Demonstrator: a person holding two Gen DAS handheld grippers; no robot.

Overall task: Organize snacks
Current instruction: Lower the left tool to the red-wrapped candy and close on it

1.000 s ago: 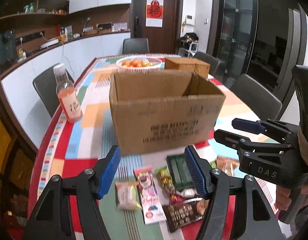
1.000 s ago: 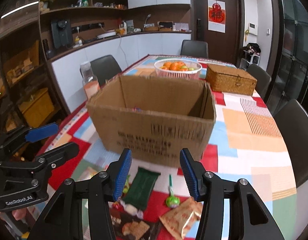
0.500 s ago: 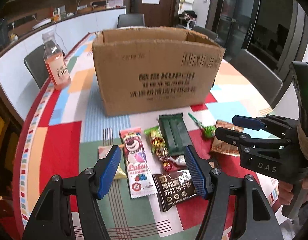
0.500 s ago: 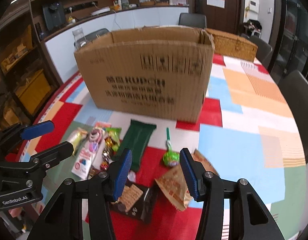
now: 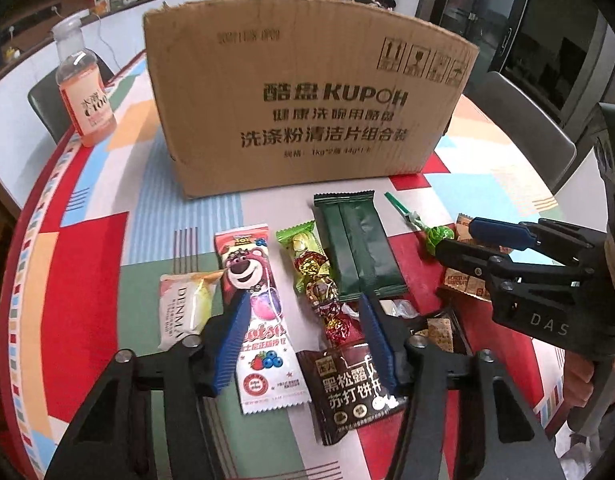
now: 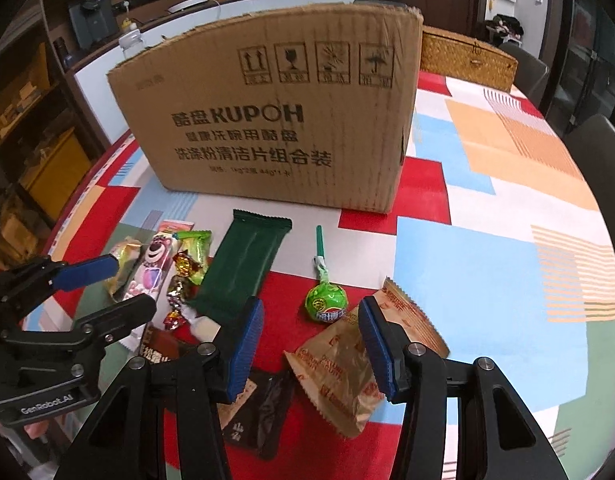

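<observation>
The snacks lie loose in a row on the tabletop (image 5: 87, 240) just in front of the cardboard box (image 5: 307, 96), presumably the container meant to receive them: in the left wrist view, lower centre, a bear-print pouch (image 5: 257, 312), a green wafer pack (image 5: 357, 248), a strand of foil-wrapped candies (image 5: 319, 284) and a dark cracker pack (image 5: 347, 384). The left gripper (image 5: 301, 344) hangs low over the pouch and candies with its fingers spread, nothing between them, apparently lined up for a first pick. The right gripper (image 6: 311, 348) is likewise spread and empty, straddling a tan fortune-biscuit packet (image 6: 339, 368) with a green lollipop (image 6: 326, 300) just beyond. Only the right wrist view shows the woven basket (image 6: 467, 60) behind the box, upper right; only the left shows the whole pink drink bottle (image 5: 83, 92), upper left. Neither view shows the box interior.
</observation>
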